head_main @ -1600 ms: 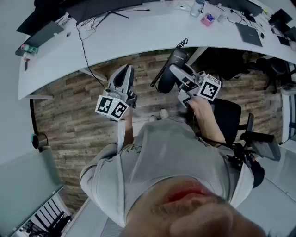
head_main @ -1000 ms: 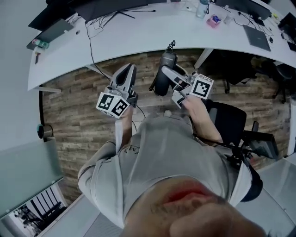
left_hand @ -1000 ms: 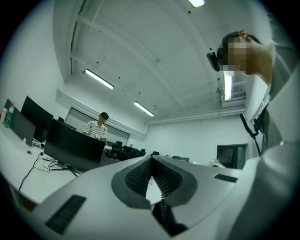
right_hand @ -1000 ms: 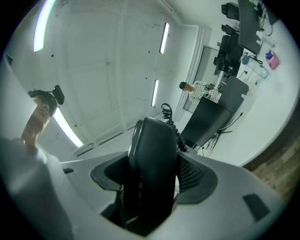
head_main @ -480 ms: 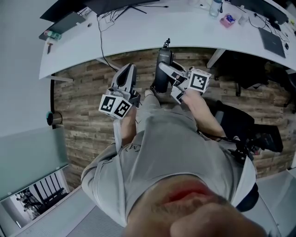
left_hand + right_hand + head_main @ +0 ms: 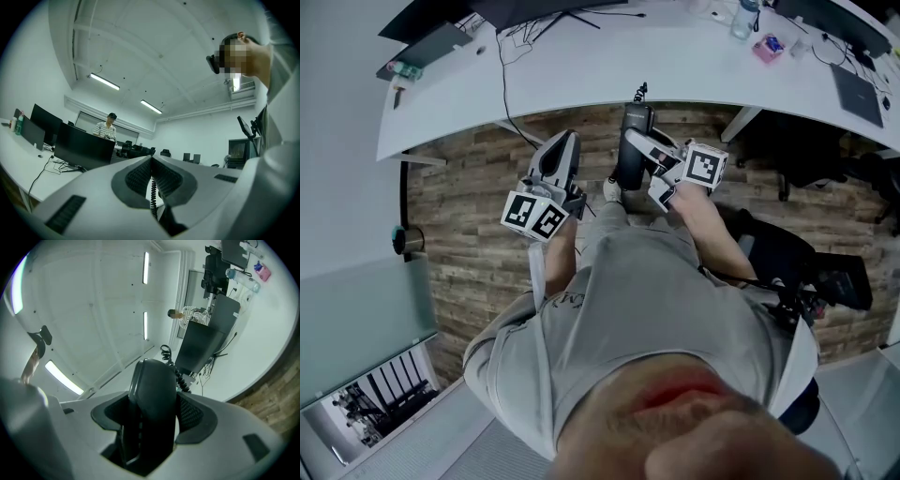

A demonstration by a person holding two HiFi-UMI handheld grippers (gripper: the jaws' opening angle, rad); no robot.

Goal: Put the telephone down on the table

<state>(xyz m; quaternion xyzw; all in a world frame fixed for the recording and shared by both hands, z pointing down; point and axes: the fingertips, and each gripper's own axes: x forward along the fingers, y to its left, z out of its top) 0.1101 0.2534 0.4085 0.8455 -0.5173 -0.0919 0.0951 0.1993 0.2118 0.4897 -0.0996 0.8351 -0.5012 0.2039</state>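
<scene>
1. The telephone (image 6: 151, 399) here is a dark handset. It is off the worktop (image 6: 581, 75), held in the air between the person's body and the worktop's near edge, above the wooden floor (image 6: 469, 206).
2. The right tongs (image 6: 636, 142) are closed on the handset's middle. In the right gripper view it fills the gap between the pads and stands up out of them, rounded end uppermost.
3. Change: over the last second and a half the handset has travelled up and leftward in the head view, from well short of the edge to a position where its top end now overlaps that edge. It also stands more upright. Between the last two pictures the movement is slight.
4. Judgement: the carry looks nearly finished and the setting-down has not begun. The handset must still pass over the edge and be lowered flat.
5. Appearance: smooth, matt, dark, slightly curved. A coiled cord (image 6: 180, 376) leaves its top end towards the worktop and may drag or snag.
6. The left tongs (image 6: 565, 141) are closed pad to pad and hold nothing. They point at the worktop, near the handset.
7. Farther back, a bottle (image 6: 748, 17) and a laptop (image 6: 853, 94) sit well apart from the likely landing area.
</scene>
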